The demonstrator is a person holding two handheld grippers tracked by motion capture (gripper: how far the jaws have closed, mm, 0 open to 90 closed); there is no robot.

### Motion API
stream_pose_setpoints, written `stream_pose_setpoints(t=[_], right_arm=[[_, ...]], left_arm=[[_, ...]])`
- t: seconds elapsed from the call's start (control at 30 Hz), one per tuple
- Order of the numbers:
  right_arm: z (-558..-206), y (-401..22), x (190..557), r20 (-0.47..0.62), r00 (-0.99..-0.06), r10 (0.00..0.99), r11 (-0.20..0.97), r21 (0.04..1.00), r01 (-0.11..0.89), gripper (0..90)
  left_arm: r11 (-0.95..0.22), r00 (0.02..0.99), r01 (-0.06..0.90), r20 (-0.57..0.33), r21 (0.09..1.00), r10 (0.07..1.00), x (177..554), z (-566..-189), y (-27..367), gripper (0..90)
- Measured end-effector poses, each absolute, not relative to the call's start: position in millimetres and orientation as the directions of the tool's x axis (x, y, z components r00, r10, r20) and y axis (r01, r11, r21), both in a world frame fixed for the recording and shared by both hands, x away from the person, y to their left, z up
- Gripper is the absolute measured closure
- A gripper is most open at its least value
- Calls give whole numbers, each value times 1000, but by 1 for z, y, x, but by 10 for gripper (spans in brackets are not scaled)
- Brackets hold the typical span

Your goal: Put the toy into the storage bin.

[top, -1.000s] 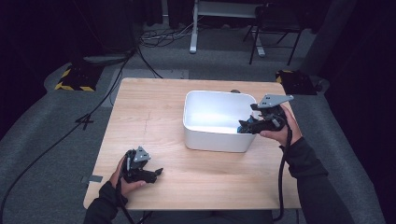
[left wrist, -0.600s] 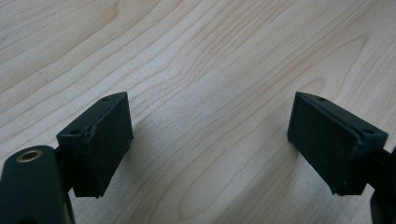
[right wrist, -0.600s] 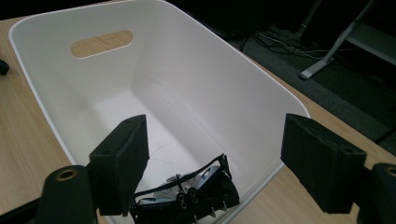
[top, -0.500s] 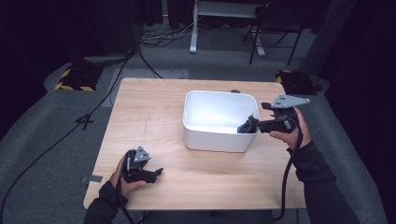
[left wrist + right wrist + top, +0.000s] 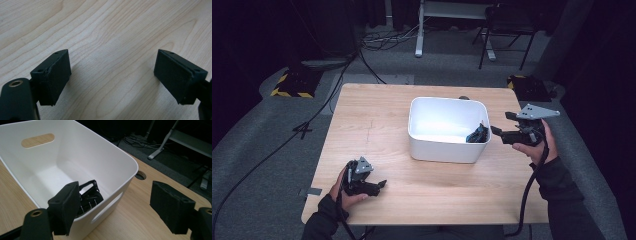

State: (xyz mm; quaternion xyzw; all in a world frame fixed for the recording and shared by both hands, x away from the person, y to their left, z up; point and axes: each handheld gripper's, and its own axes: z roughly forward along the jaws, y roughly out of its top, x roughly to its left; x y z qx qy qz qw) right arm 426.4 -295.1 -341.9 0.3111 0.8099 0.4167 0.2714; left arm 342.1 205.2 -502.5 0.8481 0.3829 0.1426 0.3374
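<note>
Two tongs, both released: left tongs point(image 5: 381, 185) over bare surface point(image 5: 377, 125); right tongs point(image 5: 494, 131) just been closing on nothing, bin point(image 5: 447, 150) with black thing point(image 5: 477, 135) just beside them.

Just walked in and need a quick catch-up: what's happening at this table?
A person holds a gripper in each hand at a wooden table. The right gripper sits just outside the right end of a white bin, jaws apart and empty; a black object lies inside at that end. The left gripper rests at the front left, open over bare wood.
</note>
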Motion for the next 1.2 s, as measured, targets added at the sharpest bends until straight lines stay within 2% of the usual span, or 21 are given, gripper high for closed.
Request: stream_pose_setpoints(t=[1.2], right_arm=[[-411,-331,380,-205,-662,721,530,778,337,234]], left_arm=[[-481,667,553,-16,680,745,342,-502,205,143]])
